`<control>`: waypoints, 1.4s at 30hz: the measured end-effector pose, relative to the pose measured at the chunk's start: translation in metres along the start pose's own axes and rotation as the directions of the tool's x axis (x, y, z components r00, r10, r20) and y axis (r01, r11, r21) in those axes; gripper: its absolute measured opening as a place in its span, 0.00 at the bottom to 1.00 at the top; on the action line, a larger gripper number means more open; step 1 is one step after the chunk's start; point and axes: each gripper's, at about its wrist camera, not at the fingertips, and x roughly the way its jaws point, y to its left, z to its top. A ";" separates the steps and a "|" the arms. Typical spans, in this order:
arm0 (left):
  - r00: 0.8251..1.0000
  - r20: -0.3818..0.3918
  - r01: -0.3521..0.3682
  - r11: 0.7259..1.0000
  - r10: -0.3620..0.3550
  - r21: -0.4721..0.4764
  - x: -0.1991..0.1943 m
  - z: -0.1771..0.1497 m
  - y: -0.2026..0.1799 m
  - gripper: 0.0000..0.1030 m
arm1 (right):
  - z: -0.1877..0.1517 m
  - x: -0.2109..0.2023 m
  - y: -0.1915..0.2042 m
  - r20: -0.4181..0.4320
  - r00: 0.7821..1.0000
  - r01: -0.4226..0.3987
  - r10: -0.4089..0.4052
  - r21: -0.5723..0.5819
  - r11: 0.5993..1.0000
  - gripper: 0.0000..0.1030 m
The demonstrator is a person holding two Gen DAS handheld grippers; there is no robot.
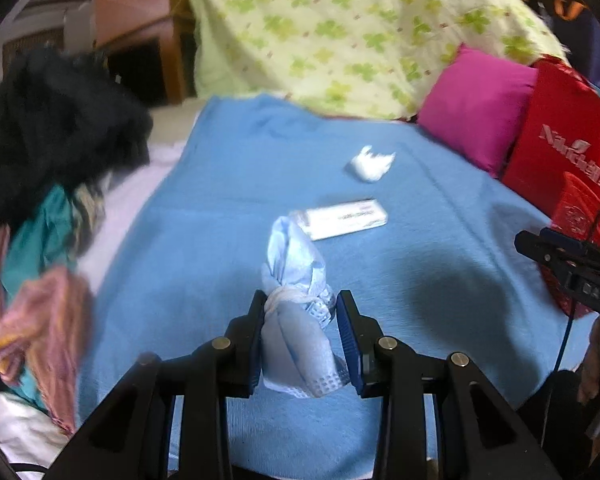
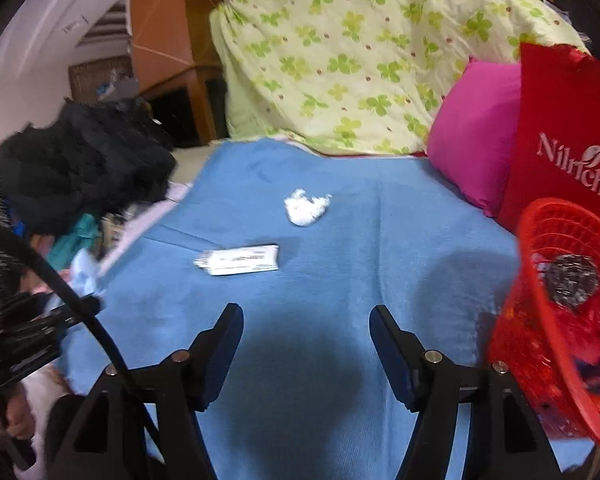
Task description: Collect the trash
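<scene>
**Two handheld grippers over a bed strewn with trash**

Nearest in the left wrist view, the left gripper (image 1: 300, 320) has its jaws clamped on a crumpled pale blue face mask (image 1: 296, 304), bundled and wound with its white ear loop; the bundle sticks up and forward between the pads. In the right wrist view, the right gripper (image 2: 306, 336) hangs above the blue blanket (image 2: 380, 240) with its jaws apart and nothing between them, its shadow dark on the cloth below.

Just right of the right gripper stands a red plastic basket (image 2: 540, 248) holding a crumpled ball of foil (image 2: 572, 280) and other red scraps.

Further out on the blanket lies a flat white packet (image 2: 240, 262) with printing on it. Beyond that sits a crumpled white tissue (image 2: 306, 208), apart from the packet.

To the left is a heap of dark and coloured clothes (image 1: 52, 128). At the far side lean a green clover-print quilt (image 2: 360, 52), a magenta pillow (image 2: 476, 132) and a red bag (image 2: 560, 128) with white lettering.
</scene>
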 end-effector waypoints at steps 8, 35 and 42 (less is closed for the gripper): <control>1.000 -0.028 0.010 0.999 -0.011 -0.043 0.044 0.002 0.015 0.35 | 0.004 0.059 -0.006 -0.027 0.999 0.029 -0.029 0.010 1.000 0.68; 0.987 -0.003 -0.162 0.986 0.162 -0.031 0.133 0.003 0.020 0.50 | 0.020 0.167 -0.085 -0.218 0.935 0.303 -0.281 0.070 0.951 1.00; 0.989 -0.010 -0.150 0.988 0.150 -0.040 0.134 0.005 0.021 0.50 | 0.015 0.167 -0.083 -0.199 0.941 0.292 -0.273 0.073 0.954 1.00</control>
